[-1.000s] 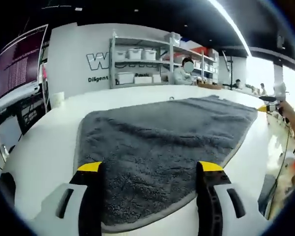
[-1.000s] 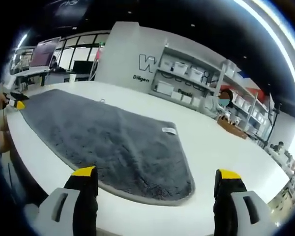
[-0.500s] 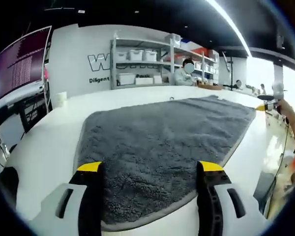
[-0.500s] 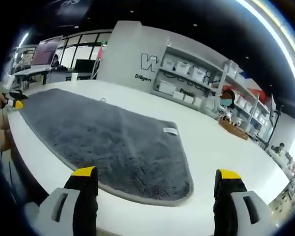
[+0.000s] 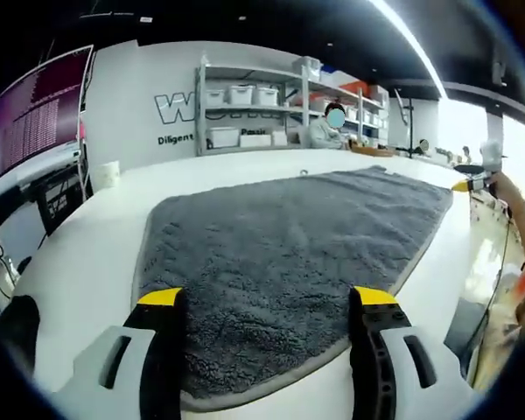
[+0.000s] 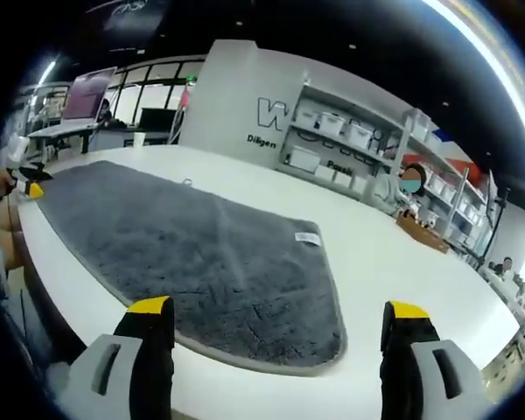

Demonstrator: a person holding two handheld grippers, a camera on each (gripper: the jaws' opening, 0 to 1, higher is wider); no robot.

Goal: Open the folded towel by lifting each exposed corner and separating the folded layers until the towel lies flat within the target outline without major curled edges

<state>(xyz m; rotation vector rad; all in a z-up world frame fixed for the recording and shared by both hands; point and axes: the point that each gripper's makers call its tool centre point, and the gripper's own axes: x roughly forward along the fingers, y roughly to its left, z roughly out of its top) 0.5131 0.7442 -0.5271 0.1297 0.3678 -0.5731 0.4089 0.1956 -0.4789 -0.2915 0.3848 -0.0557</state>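
Looks nearly done: towel (image 5: 289, 254) spread flat on the table (image 5: 79, 262), edges uncurled, stretching toward 12 o'clock from the left gripper (image 5: 267, 302) and 10 o'clock from the right gripper (image 6: 280, 311), both wide and empty.

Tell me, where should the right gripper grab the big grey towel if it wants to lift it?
Probably at the rounded near corner of the towel, which lies just ahead between the open jaws of the right gripper. Come in low from the table's near edge, since that corner lies flat with its hemmed border exposed and bare white table around it. One jaw would have to slide under the hem.
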